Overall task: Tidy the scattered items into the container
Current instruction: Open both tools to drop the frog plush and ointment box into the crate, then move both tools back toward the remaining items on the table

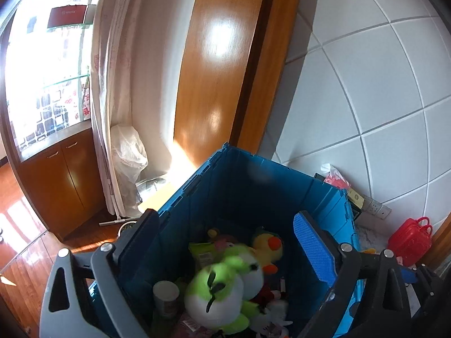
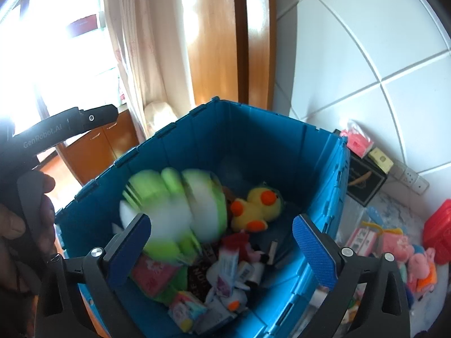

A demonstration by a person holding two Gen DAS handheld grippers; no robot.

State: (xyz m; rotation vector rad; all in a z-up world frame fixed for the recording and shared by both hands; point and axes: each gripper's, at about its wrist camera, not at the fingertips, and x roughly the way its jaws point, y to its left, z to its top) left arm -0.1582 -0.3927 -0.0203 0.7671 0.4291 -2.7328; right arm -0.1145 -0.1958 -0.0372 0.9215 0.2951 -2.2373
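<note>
Both grippers, left (image 1: 229,249) and right (image 2: 222,246), gape wide over the blue crate (image 2: 253,129), gripping nothing. Blurred between them, a green-and-white plush (image 2: 174,211) sits inside the crate beside a yellow duck (image 2: 259,205).

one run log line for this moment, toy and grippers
left gripper: open | right gripper: open | green plush toy: blurred, inside blue crate | yellow duck plush: in crate

pale mottled surface (image 2: 400,205), blue crate (image 2: 282,146), red basket (image 2: 439,231), pink pig toy (image 2: 420,264), black box (image 2: 363,180)
</note>
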